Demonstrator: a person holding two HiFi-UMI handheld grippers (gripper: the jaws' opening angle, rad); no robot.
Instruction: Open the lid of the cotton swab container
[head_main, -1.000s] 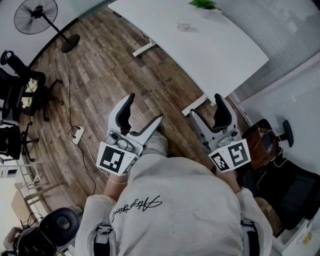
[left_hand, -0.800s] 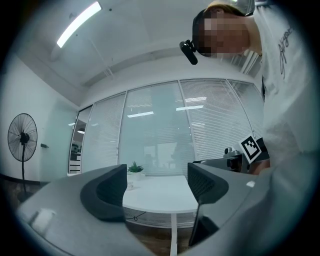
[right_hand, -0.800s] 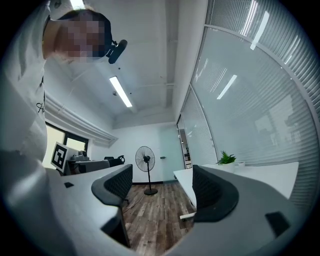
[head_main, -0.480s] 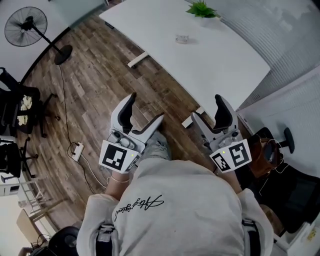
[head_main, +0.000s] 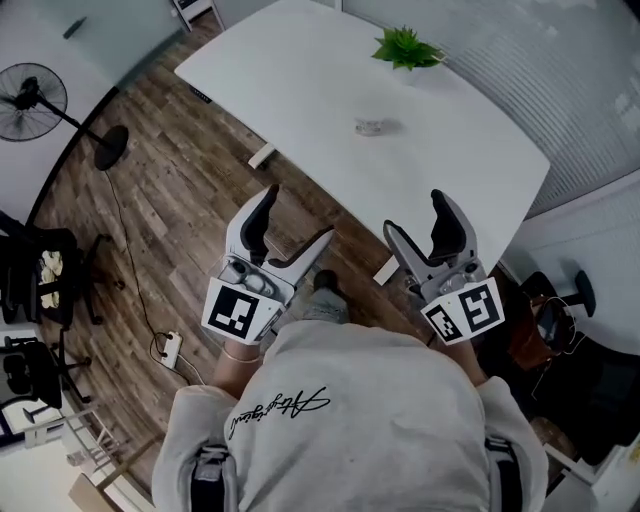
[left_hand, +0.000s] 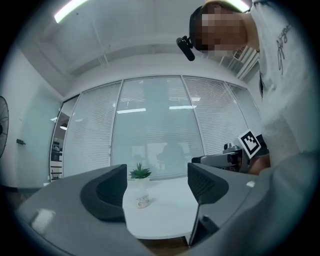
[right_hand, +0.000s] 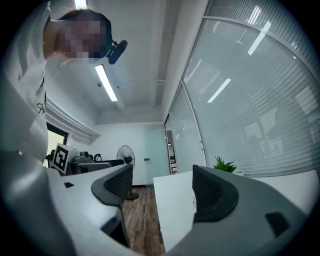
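Note:
A small clear cotton swab container (head_main: 371, 126) (left_hand: 143, 201) stands on the white table (head_main: 300, 90), near its middle. In the head view my left gripper (head_main: 295, 222) hangs over the wooden floor just short of the table's near edge, jaws open and empty. Further right my right gripper (head_main: 418, 220) reaches over the table's near edge, also open and empty. Both are well short of the container. In the left gripper view the container shows small between the jaws, in front of the plant. In the right gripper view one jaw hides it.
A potted green plant (head_main: 405, 47) (left_hand: 140, 173) (right_hand: 225, 164) sits at the table's far side. A standing fan (head_main: 35, 100) (right_hand: 125, 155), office chairs (head_main: 40, 275) and a power strip (head_main: 168, 349) with its cable are on the wooden floor to the left. Glass walls with blinds (left_hand: 150, 125) stand behind the table.
The view has moved toward the table: the table and container now sit lower and nearer in the head view. Both grippers stay open and keep their places in the frame.

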